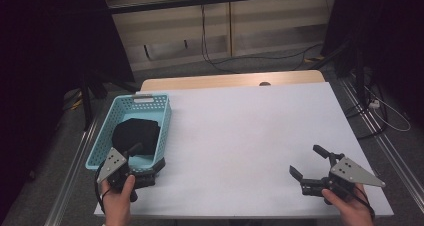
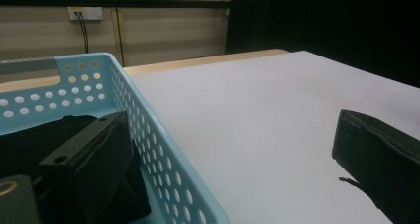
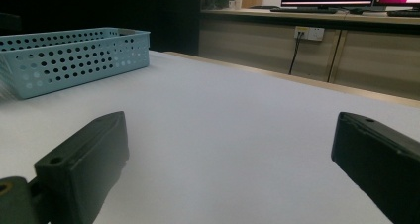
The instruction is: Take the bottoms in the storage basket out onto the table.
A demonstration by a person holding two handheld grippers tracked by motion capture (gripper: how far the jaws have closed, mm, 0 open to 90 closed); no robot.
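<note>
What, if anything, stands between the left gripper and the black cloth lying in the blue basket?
The basket's near wall does. The left gripper, open, straddles it: one jaw is inside, against the black cloth, and the other is outside over the table.

From my overhead camera I see a table (image 1: 250,136) covered in a white sheet, with a strip of bare wood along its far edge. A light blue perforated basket (image 1: 161,120) sits at the table's left side, and a bundle of black cloth (image 1: 135,132) lies inside it. The left gripper (image 1: 149,162), held in the person's left hand (image 1: 118,196), straddles the basket's near right corner: one jaw reaches inside toward the cloth, the other sits outside the wall. The right gripper (image 1: 309,161), held in the right hand (image 1: 350,206), hovers near the table's front right corner, jaws spread wide apart with nothing between them. Cables (image 1: 240,61) trail across the grey floor beyond the table.
</note>
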